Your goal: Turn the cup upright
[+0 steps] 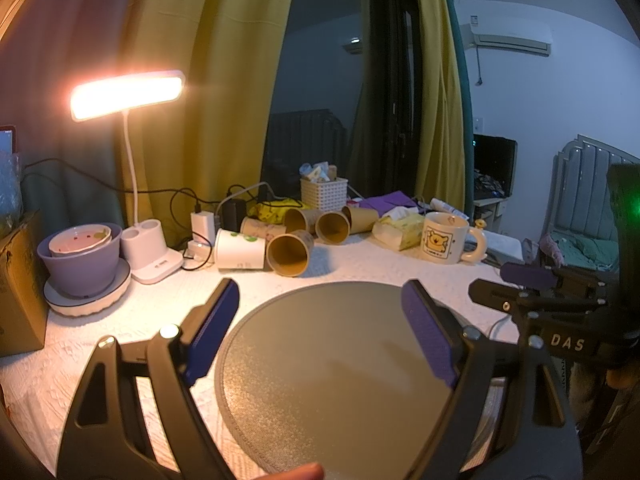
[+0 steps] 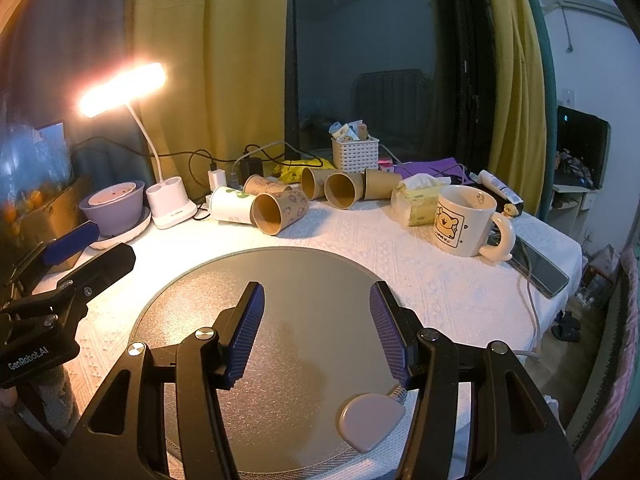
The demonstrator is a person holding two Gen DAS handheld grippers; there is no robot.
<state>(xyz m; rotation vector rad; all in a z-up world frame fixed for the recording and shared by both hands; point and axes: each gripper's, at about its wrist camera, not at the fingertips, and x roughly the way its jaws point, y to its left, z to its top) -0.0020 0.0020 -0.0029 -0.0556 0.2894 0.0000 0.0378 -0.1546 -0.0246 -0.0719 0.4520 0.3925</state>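
while lit by a glowing desk lamp (image 1: 127,94) at the far left, shows a desk (image 2: 400,264) under a white textured cloth. going left to right along the back: cardboard box (image 1: 18,280), purple bowl (image 1: 82,264) on a white round base, white lamp stand (image 1: 152,254), chargers and dark cables (image 1: 208,222). next, a cluster of paper cups, all lying on their sides: a white cup (image 1: 239,250) with green print, touching a brown cup (image 1: 289,253) whose mouth faces the camera, another patterned cup (image 2: 266,185) behind, then three more brown cups (image 2: 344,189) side by side near a white lattice basket (image 2: 355,154). further right, a yellow tissue pack (image 2: 416,202), then an upright cream mug (image 2: 466,220) with a bear picture, handle to the right, and a dark phone (image 2: 540,266) just beside it at the desk's edge.

in front, a grey round mat (image 1: 336,360) with a small rounded grey tab (image 2: 370,420) resting on its near right part.

left claw (image 1: 320,332) released, blue pads (image 1: 212,328) spread wide above the mat, gripping nothing, well apart from the cups. right claw (image 2: 316,328) likewise released, pads (image 2: 246,332) apart over the mat, empty. seen from each wrist view, the other claw beside it at the frame edge.
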